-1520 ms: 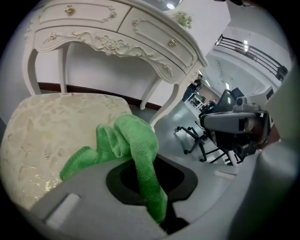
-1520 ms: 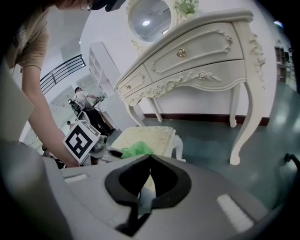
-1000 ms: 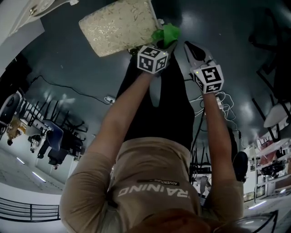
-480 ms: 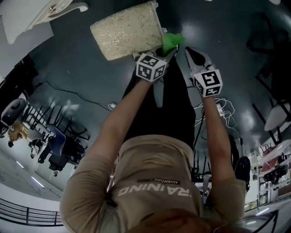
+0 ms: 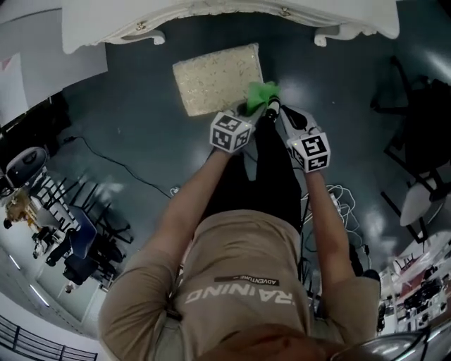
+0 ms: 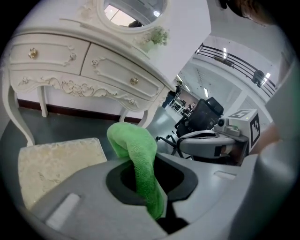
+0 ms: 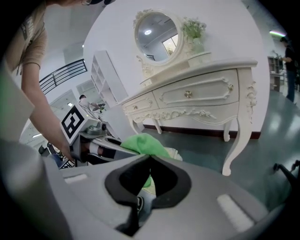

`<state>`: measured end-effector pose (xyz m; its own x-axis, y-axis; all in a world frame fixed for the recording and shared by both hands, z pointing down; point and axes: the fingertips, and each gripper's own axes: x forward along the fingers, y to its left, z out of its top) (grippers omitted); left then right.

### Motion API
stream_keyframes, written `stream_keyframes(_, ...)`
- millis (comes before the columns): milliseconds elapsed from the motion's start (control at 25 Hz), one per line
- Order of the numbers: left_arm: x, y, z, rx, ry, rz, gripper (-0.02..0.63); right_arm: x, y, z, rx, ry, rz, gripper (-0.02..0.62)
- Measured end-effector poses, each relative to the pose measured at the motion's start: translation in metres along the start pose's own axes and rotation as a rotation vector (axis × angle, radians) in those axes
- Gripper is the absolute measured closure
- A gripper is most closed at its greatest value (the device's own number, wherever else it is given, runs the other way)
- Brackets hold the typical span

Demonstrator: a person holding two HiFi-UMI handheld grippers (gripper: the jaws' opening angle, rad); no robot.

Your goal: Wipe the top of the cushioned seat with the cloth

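Tongs of the left gripper [image 5: 257,107] [image 6: 150,187] are clenched on a green cloth [image 5: 261,92] [image 6: 135,146] [image 7: 146,142], which runs down between the two jaws and bunches up in a rounded fold above their tips. The right tongs [image 5: 274,110] [image 7: 149,158] are closed tip to tip with nothing between them; through the hollow behind the tips the cloth shows beyond.

From the head view, the two grippers are held out in front of the person, just beside each other, tips nearly meeting at the cloth. The left marker cube [image 5: 230,132] and the right marker cube [image 5: 310,151] sit close to the hands.

The cushioned seat [image 5: 218,79] [image 6: 56,164] stands on the dark glossy floor [image 5: 141,127], its pale patterned top facing up. The cloth is at the seat's near right corner; whether it touches the cushion cannot be told. From the left gripper view, the seat lies to the left of the cloth and lower.

Beyond the seat stands a white carved dresser [image 5: 225,10] [image 6: 70,61] [image 7: 197,93] with curved legs and knobbed drawers. On it are a round mirror [image 6: 136,11] [image 7: 157,30] and a small plant [image 6: 157,36] [image 7: 194,30].
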<state>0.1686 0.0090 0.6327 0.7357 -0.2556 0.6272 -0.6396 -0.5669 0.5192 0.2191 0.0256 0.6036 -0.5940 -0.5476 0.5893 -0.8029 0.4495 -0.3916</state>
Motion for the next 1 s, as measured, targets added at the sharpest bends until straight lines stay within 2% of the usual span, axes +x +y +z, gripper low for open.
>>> stream_keyframes(280, -0.068, -0.009, 0.038, 0.067, -0.038, 0.021, 0.558, -0.011, 0.038, 0.065, -0.040, -0.051, -0.004, 0.594)
stream_keyframes(640, -0.169, -0.026, 0.091, 0.060, -0.137, 0.077, 0.558, -0.041, 0.107, 0.114, -0.084, -0.048, 0.040, 0.594)
stream_keyframes(840, -0.225, -0.042, 0.113, 0.055, -0.199, 0.094, 0.558, -0.061, 0.135, 0.138, -0.013, -0.093, 0.009, 0.594)
stream_keyframes(1000, -0.259, -0.049, 0.135, 0.078, -0.247, 0.123, 0.558, -0.077, 0.152, 0.178, 0.004, -0.154, 0.010, 0.594)
